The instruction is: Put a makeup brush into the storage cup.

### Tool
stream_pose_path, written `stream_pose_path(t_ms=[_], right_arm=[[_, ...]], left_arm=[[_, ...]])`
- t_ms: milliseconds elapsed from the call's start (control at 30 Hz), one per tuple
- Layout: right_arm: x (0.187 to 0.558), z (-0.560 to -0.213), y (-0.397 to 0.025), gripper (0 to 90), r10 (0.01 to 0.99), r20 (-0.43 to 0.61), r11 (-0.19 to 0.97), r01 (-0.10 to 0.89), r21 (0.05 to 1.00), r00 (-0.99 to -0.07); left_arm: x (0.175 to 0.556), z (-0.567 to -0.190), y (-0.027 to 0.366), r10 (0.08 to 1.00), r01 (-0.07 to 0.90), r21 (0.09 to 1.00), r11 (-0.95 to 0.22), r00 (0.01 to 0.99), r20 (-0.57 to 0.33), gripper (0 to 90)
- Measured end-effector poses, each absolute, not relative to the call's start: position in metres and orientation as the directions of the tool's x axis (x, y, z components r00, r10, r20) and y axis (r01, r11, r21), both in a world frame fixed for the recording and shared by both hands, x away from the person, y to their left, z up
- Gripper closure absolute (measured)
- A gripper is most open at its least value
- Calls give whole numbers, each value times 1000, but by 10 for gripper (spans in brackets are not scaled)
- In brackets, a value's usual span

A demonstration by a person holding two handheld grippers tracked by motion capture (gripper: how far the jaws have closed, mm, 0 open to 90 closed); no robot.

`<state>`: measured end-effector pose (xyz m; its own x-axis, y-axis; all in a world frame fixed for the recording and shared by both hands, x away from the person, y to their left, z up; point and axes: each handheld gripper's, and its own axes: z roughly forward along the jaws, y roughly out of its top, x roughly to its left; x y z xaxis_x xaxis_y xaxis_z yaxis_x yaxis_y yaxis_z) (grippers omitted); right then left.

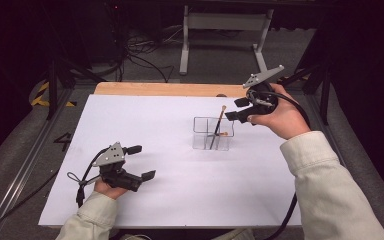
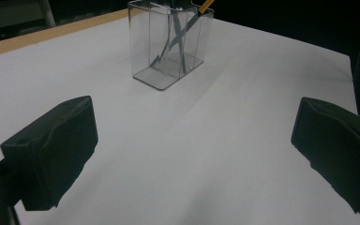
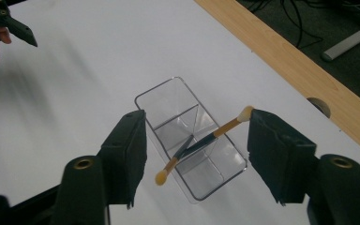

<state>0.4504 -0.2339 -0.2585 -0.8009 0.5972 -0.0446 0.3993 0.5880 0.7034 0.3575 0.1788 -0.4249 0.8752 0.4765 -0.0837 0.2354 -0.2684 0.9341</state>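
Observation:
A clear plastic box (image 1: 203, 134) with two compartments stands right of the middle of the white table top (image 1: 130, 120). Two thin sticks with tan ends and dark middles are in it. One stick (image 1: 219, 121) leans upright, the other stick (image 1: 223, 134) lies low with its tan end over the rim. My right gripper (image 1: 233, 109) hovers open just above and right of the box; in its own view the box (image 3: 168, 105) and the leaning stick (image 3: 229, 124) lie between its jaws (image 3: 198, 117), untouched. My left gripper (image 1: 143, 161) rests open at the near left, holding nothing, facing the box (image 2: 145, 51) from a distance (image 2: 194, 117).
A wooden strip (image 1: 170, 89) borders the table's far edge, with a round hole (image 3: 319, 105) in it near the right gripper. Behind the table are a metal stand (image 1: 225, 22) and floor cables (image 1: 140, 55). The other hand's gripper (image 3: 4, 23) appears far off.

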Motion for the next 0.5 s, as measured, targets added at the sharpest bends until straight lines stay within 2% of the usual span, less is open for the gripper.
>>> stream_pose_path(t_ms=[200,500], right_arm=[[429,-260,-245,278,598,-48,537,356,765,-800],[402,-264,-256,220,591,-48,461,288,839,-805]], left_arm=[[354,-425,185,486,239,935,-261,870,-86,12],[348,-422,194,495,234,940,-247,865,-85,11]])
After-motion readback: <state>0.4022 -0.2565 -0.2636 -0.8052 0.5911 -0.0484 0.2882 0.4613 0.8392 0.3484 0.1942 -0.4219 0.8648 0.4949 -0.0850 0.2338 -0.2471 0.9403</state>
